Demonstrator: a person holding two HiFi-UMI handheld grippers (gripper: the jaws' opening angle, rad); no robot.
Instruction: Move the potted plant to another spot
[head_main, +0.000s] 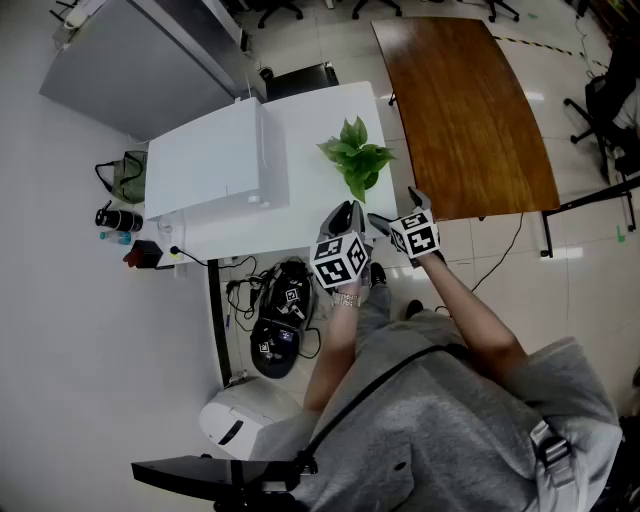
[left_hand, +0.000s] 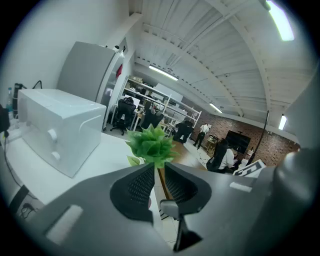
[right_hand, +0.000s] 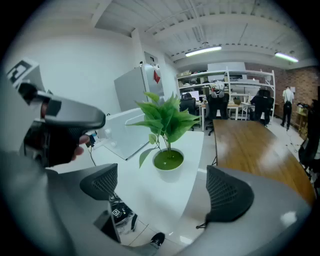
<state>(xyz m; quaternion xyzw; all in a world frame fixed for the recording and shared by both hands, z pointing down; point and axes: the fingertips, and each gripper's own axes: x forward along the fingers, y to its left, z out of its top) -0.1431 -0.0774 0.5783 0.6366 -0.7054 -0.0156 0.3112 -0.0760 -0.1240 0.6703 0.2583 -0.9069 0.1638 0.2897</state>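
The potted plant (head_main: 356, 160), green leaves in a small white pot, stands near the front right corner of the white table (head_main: 300, 130). In the right gripper view the potted plant (right_hand: 168, 161) sits on the table just ahead, in line with the gap between the jaws. My right gripper (right_hand: 162, 182) is open wide with nothing between its pads; it hovers off the table's edge (head_main: 398, 208). Just left of it, my left gripper (head_main: 343, 213) has its jaws nearly together on nothing (left_hand: 159, 182), and the plant's leaves (left_hand: 151, 144) show beyond them.
A white box (head_main: 210, 160) covers the table's left half. A brown wooden table (head_main: 470, 110) stands to the right, across a narrow gap. A dark bag (head_main: 280, 320) and cables lie on the floor below the table's edge. A grey cabinet (head_main: 130, 60) is behind.
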